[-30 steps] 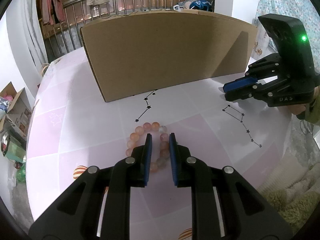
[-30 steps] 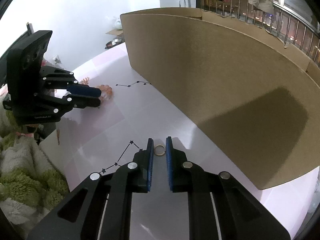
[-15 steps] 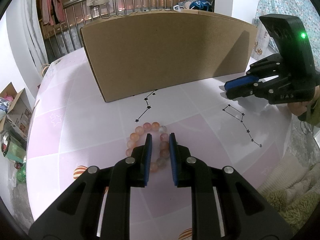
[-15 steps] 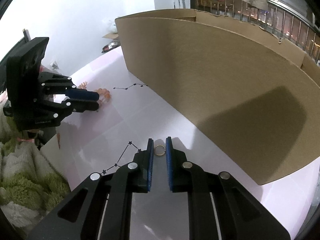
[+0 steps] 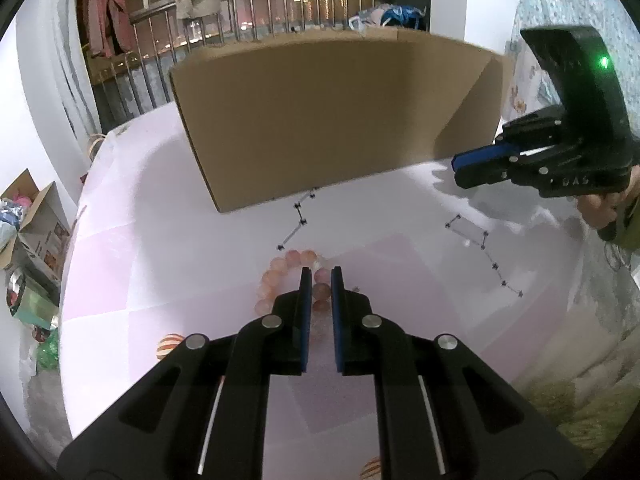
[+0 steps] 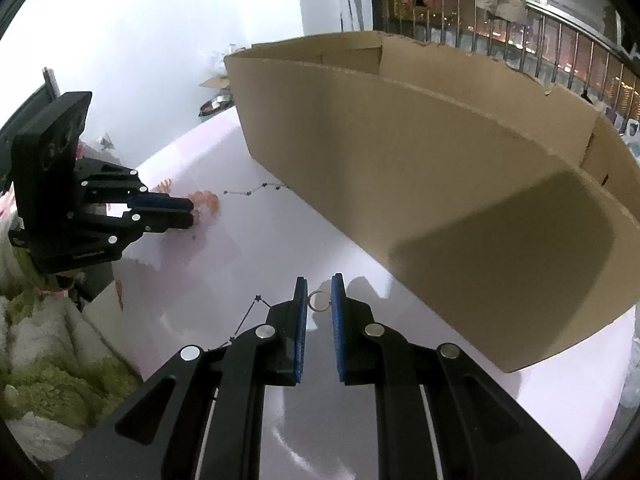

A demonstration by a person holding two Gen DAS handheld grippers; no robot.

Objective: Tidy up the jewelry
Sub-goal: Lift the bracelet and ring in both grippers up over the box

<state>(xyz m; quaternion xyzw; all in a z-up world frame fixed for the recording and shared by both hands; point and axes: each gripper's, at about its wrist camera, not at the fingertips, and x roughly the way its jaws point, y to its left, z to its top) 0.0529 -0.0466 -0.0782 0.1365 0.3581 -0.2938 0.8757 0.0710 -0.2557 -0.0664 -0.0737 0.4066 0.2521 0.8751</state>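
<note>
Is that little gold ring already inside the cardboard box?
No, it is out. The ring sits between the right gripper pads, in front of the box wall.

obstacle: cardboard box ahead | free: tabletop before it

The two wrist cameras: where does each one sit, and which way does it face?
Left wrist: on the left hand-held gripper, facing down and forward at the bead bracelet between its fingers; the person's hand shows.
Right wrist: on the right hand-held gripper, facing down and forward at the small ring between its fingers.
Shared: the cardboard box, the pink table, each other's gripper.
</note>
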